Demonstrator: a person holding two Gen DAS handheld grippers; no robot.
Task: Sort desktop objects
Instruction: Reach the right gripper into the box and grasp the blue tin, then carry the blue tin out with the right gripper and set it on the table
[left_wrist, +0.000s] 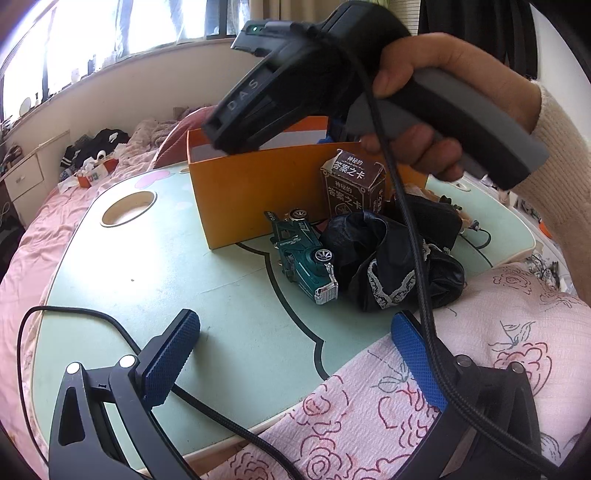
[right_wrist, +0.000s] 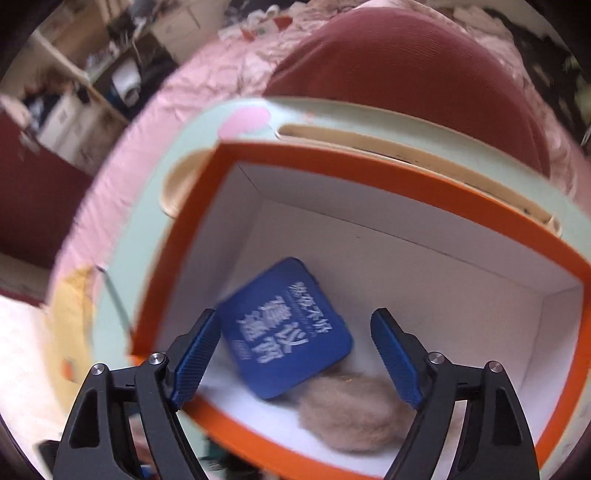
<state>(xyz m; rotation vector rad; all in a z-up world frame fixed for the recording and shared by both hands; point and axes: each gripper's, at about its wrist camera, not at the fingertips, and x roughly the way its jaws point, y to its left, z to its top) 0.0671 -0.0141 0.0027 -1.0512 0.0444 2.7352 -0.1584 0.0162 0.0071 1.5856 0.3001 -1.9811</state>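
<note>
In the left wrist view, we see the left gripper spread and empty at six o'clock; at centre, the green toy truck, black lace-trimmed cloth and brown card box remain unsorted beside the orange box. In the right wrist view, the right gripper hangs spread and empty over that box, where a blue tin and tan fluffy pompom already lie at six o'clock.

The box is orange outside and white within; in it lie a deep blue tin with pale lettering and a tan fluffy pom-pom. The table is pale mint green with dark outlines and a pink patch at its far left. Near the box lie a teal toy truck with chrome trim, a black cloth edged in white lace, and a brown carton with white characters
</note>
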